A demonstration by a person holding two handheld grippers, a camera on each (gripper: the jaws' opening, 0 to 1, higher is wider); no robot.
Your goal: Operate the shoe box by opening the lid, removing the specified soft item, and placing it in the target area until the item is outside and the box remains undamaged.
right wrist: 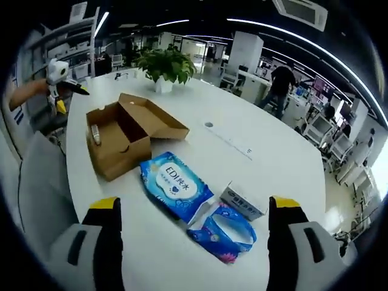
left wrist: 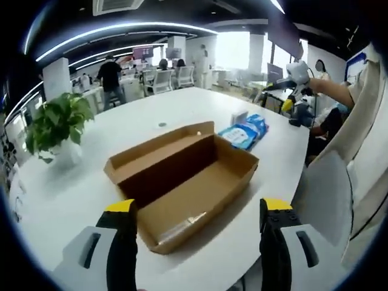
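Though small, "EDI" on blue pack [right wrist: 176,183]

My two views are bright and evenly lit. Long ceiling light strips [left wrist: 121,27] curve overhead, bent by the fisheye, and a window [left wrist: 233,48] at the far end is blown out to white. The white counter [left wrist: 91,182] shows mild glare. The shoe box [left wrist: 182,182] casts only a soft shadow and its inside is darker. Edges are stretched and slightly blurred; the middle is sharp.
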